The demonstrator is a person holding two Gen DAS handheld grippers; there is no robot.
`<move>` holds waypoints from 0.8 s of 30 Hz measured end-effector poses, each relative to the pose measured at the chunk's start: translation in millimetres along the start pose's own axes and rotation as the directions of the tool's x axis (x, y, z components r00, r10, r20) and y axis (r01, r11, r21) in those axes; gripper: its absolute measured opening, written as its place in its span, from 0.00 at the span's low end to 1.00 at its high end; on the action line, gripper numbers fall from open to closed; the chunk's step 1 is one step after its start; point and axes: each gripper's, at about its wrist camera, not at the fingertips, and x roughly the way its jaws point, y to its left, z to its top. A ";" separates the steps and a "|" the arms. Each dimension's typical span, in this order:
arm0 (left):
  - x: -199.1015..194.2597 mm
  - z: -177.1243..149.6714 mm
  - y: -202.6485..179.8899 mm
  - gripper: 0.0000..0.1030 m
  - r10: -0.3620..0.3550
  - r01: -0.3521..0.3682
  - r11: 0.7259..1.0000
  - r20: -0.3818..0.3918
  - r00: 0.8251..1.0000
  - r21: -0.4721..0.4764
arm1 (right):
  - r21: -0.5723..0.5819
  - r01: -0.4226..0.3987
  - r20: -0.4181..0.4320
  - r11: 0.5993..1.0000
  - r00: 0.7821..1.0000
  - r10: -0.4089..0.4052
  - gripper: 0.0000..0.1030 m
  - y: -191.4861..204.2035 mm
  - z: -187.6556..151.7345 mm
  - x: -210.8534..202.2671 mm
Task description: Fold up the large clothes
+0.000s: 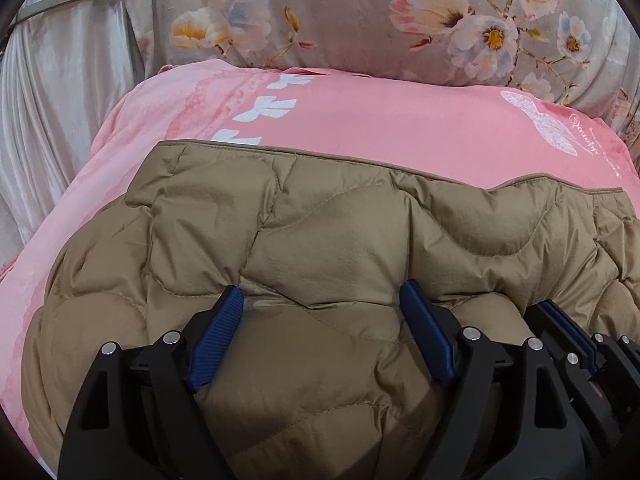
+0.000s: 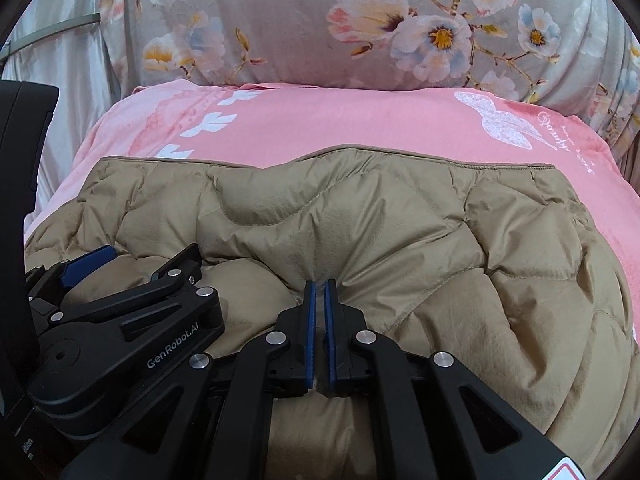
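Tan quilted jacket (image 1: 328, 240) lies on the pink bedspread (image 1: 380, 120); left tongs (image 1: 324, 296) spread wide, right tongs (image 2: 320, 286) pinching a jacket fold.

The quilted jacket (image 1: 328, 240) is tan cloth, a thin smooth shell with a faint sheen, puffed between curved stitch lines and creased into soft wrinkles; a narrow bound hem runs along its far edge. Under it lies a pink bedspread (image 1: 380, 120) of matt, smooth woven cloth printed in white. The far floral pillow (image 1: 340, 20) is grey cloth with a soft, slightly brushed look. At the far left hangs a curtain (image 1: 60, 100) of pale, glossy, satin-like cloth in folds. The left tongs (image 1: 322, 336) and right tongs (image 2: 320, 320) are matt black plastic with shiny metal pins; their pads (image 1: 216, 340) are blue, finely ribbed rubber.
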 end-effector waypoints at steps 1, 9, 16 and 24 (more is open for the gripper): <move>0.1 0.0 -0.7 0.76 0.003 -0.003 1.000 0.000 1.000 0.001 | 0.000 0.000 -0.001 1.000 1.000 0.000 0.04 0.1 -0.3 0.3; 1.6 -0.5 -2.9 0.77 0.022 -0.022 1.000 0.000 1.000 0.004 | 0.006 -0.005 -0.004 1.000 1.000 0.005 0.04 -1.5 -1.3 1.3; 2.1 -0.5 -2.2 0.78 0.024 -0.024 1.000 -0.002 1.000 0.005 | 0.010 -0.011 -0.004 1.000 1.000 0.011 0.04 -3.2 -2.0 2.2; 2.9 1.5 3.7 0.79 -0.014 0.014 1.000 -0.016 1.000 -0.010 | 0.022 -0.040 -0.008 0.999 0.999 0.040 0.04 -8.5 0.9 3.3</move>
